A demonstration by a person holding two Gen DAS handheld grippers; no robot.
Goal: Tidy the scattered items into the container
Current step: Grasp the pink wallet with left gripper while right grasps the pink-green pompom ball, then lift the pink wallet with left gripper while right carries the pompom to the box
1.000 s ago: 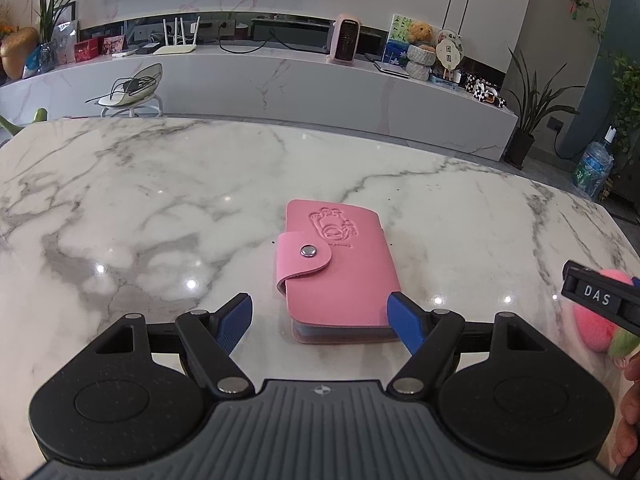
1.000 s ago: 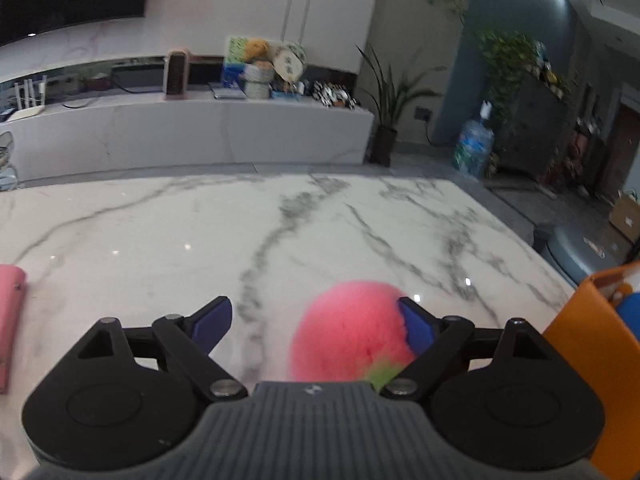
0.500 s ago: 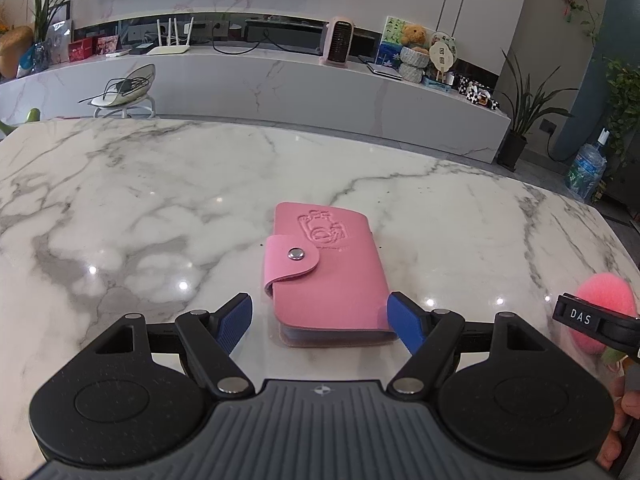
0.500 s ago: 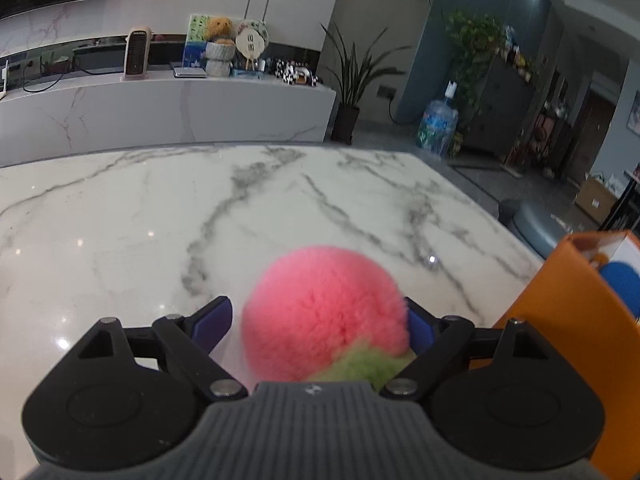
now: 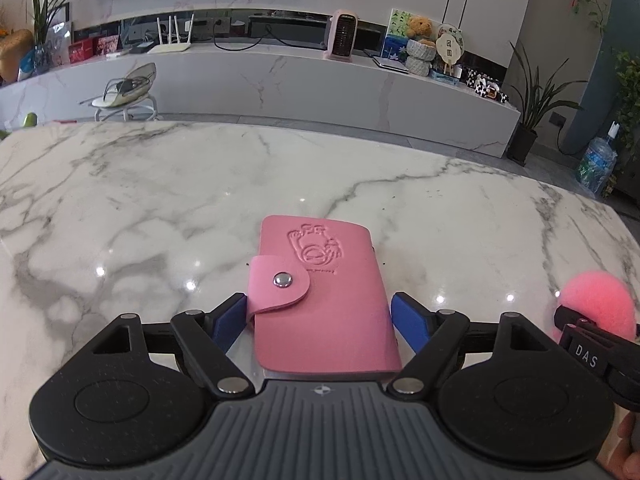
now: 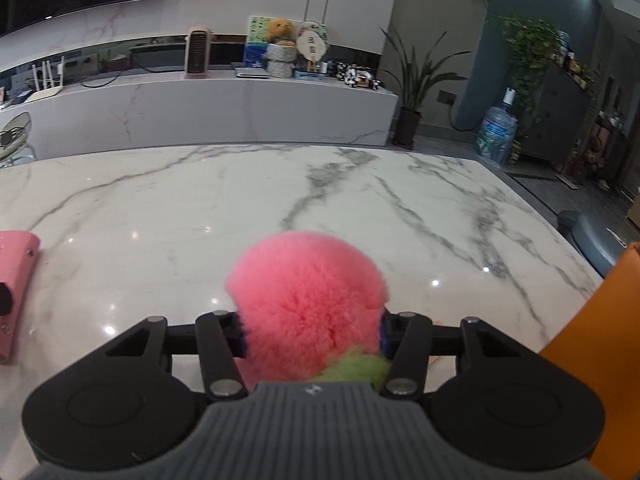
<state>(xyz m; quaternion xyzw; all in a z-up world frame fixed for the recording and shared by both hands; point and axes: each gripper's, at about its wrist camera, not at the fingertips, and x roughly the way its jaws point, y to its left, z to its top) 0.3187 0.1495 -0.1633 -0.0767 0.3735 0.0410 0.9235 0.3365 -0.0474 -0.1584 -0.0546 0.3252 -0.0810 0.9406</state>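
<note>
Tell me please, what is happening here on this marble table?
A person is tidying with a handheld gripper in each hand. The right gripper is closed on a fluffy pink ball with a green tuft, and the orange container stands just to its right. The left gripper is open around a pink card holder that lies flat on the marble table; one pad looks close to its edge, but it is not gripped yet. Neither item is in the container.

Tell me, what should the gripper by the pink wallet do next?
Probably close the left hand-held gripper: its blue fingers already sit on either side of the flat pink leather card wallet lying on the white marble table, with small gaps left.
</note>
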